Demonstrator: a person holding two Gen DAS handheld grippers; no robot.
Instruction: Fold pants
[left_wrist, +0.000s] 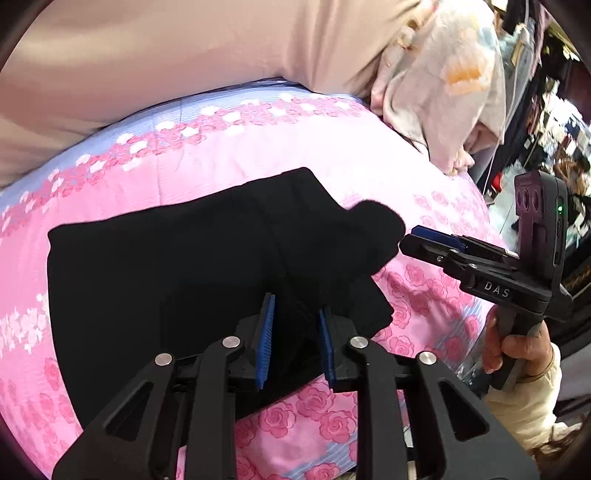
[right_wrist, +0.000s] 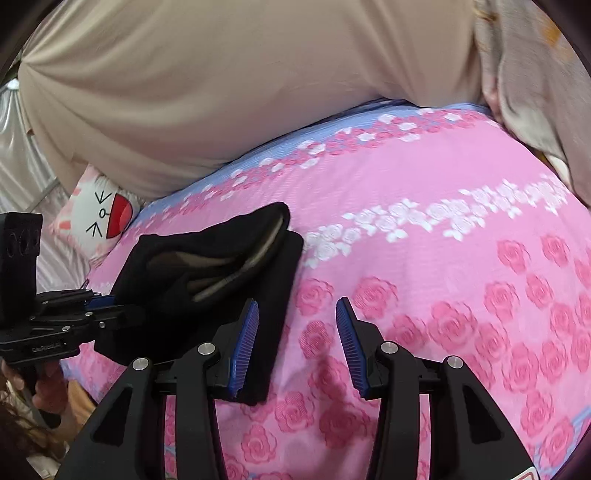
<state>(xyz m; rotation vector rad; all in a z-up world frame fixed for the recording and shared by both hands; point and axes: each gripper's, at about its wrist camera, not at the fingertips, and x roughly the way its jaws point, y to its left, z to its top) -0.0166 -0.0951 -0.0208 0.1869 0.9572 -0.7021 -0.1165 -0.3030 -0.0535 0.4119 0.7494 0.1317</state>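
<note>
Black folded pants (left_wrist: 166, 277) lie on a pink rose-print bed sheet (left_wrist: 221, 166). My left gripper (left_wrist: 295, 332) is shut on a thick ridge of the black fabric near the pants' near right corner. In the right wrist view the left gripper (right_wrist: 122, 306) lifts a fold of the pants (right_wrist: 273, 266), showing a pale lining. My right gripper (right_wrist: 295, 339) is open over the sheet. Its left pad overlaps the pants' right edge, and nothing is pinched. From the left wrist view, the right gripper (left_wrist: 413, 240) sits just right of a raised black bump of cloth.
A large beige cushion (left_wrist: 184, 55) borders the far side of the bed. A pastel blanket (left_wrist: 443, 92) is heaped at the far right. A cartoon-cat pillow (right_wrist: 99, 214) lies at the left. A hand (left_wrist: 517, 347) holds the right gripper's handle, with cluttered room beyond.
</note>
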